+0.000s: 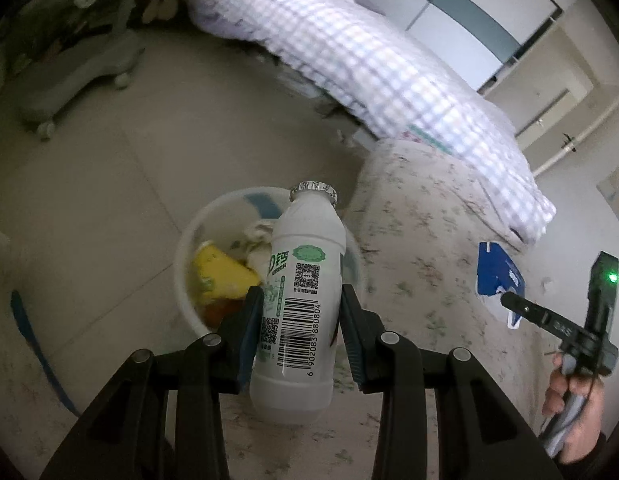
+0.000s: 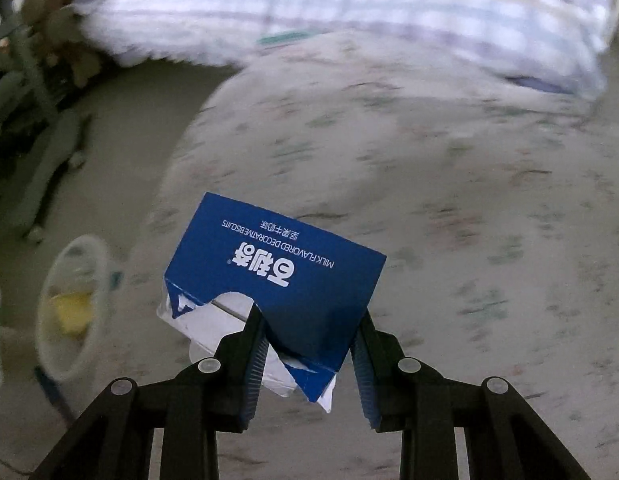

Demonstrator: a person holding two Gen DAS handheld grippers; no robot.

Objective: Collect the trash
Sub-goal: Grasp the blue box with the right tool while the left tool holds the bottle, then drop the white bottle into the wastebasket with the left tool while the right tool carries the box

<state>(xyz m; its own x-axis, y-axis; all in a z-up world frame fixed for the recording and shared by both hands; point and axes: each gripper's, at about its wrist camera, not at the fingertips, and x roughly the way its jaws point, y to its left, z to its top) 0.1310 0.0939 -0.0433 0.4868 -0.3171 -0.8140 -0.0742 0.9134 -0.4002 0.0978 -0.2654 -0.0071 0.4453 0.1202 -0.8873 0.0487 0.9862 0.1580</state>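
Now the left hand-held gripper (image 1: 299, 320) clamps a white bottle (image 1: 299, 300) above the white trash bin (image 1: 185, 256) on the floor, while the right hand-held gripper (image 2: 309, 340) pinches a torn blue biscuit box (image 2: 277, 264) over the bed (image 2: 429, 180).

The left gripper (image 1: 299, 322) points steeply down, its jaws clamped on a bottle (image 1: 299, 304). At 3 o'clock the right gripper (image 2: 309, 344), carried by a hand (image 1: 575, 408), pinches a box (image 2: 285, 276), tilted down too.
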